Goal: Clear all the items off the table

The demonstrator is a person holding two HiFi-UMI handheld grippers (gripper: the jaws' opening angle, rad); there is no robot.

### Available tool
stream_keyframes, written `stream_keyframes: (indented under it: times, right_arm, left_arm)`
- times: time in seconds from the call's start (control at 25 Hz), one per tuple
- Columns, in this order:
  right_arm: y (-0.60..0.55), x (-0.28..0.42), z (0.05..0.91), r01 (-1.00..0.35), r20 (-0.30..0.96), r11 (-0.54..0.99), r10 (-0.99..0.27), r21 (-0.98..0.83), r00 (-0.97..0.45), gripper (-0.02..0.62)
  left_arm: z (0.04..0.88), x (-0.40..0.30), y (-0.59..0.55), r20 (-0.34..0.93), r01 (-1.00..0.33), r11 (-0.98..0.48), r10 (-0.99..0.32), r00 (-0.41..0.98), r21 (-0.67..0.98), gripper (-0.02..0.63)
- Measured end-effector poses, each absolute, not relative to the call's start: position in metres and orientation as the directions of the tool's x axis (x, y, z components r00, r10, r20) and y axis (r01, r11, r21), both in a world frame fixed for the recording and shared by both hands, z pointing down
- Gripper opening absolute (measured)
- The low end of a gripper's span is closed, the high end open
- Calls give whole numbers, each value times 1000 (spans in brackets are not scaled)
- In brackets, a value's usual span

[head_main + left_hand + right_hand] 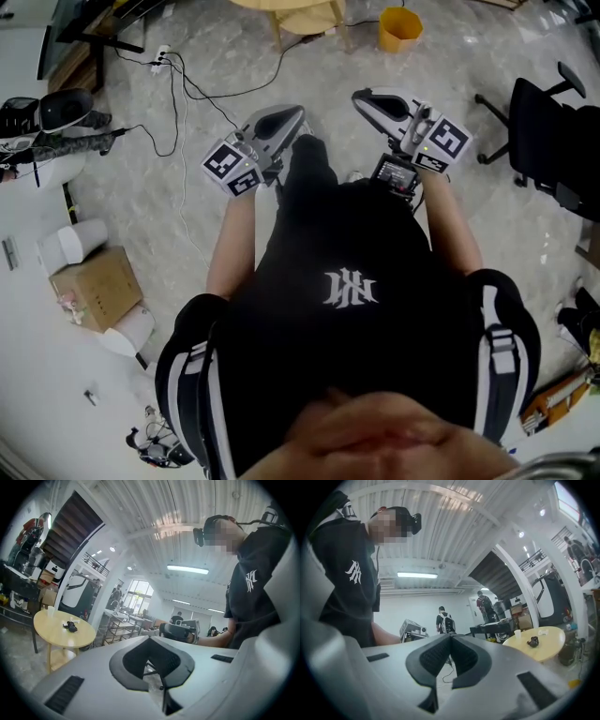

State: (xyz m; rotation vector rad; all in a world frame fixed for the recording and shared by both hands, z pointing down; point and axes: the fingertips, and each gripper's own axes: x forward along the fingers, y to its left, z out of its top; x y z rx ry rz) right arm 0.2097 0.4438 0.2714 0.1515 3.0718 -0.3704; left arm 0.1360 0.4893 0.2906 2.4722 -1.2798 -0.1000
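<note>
Both tools are well apart from the table (79, 637), so I judge the risks lie in the approach. Cables (176, 94) trail across the floor (487, 216) beside the table and could snag a foot. The left hand-held gripper (151, 638) and right hand-held gripper (451, 635) each have their jaws together with nothing between. If they arrive like that, they would shove the dark item (71, 626) near the table's middle rather than take it. The cup (50, 611) at the table's edge looks light and could tip. The table top is round, smooth pale wood. The item is lumpy and matte black, and the cup is thin and white. The jaws are grey plastic with ribbed black pads, and the floor is glossy marbled stone.
</note>
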Motion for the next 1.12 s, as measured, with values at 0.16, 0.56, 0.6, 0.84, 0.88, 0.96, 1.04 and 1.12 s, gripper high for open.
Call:
stream_keyframes:
  times: [0.16, 0.56, 0.6, 0.84, 0.88, 0.96, 1.04, 1.12]
  right_arm:
    - [416, 171, 280, 98, -29, 965, 93, -242, -995, 3]
    - [303, 33, 260, 69, 5, 978, 72, -197, -997, 3]
    - [295, 21, 255, 67, 5, 980, 69, -189, -998, 3]
    - [250, -26, 239, 31, 28, 986, 36, -163, -999, 3]
    - [244, -34, 238, 24, 34, 987, 30, -160, -999, 3]
    - [231, -48, 237, 12, 40, 988, 19, -156, -999, 3]
    - [220, -59, 236, 3, 45, 988, 10, -152, -999, 3]
    - [212, -66, 238, -7, 52, 989, 1, -148, -999, 3]
  left_arm:
    - [297, 94, 458, 84, -777, -525, -808, 583, 346, 12]
    - [306, -40, 344, 81, -766, -540, -797, 599, 350, 12]
    - [303, -51, 334, 77, -761, -549, -791, 607, 346, 12]
    - [273, -108, 281, 19, -748, -584, -784, 620, 316, 12]
    - [269, -116, 274, 8, -744, -590, -782, 623, 313, 12]
    - [263, -130, 260, -3, -739, -600, -777, 630, 307, 12]
    - [263, -140, 248, -10, -733, -608, -772, 636, 306, 12]
    - [266, -146, 238, -19, -726, -615, -767, 642, 308, 12]
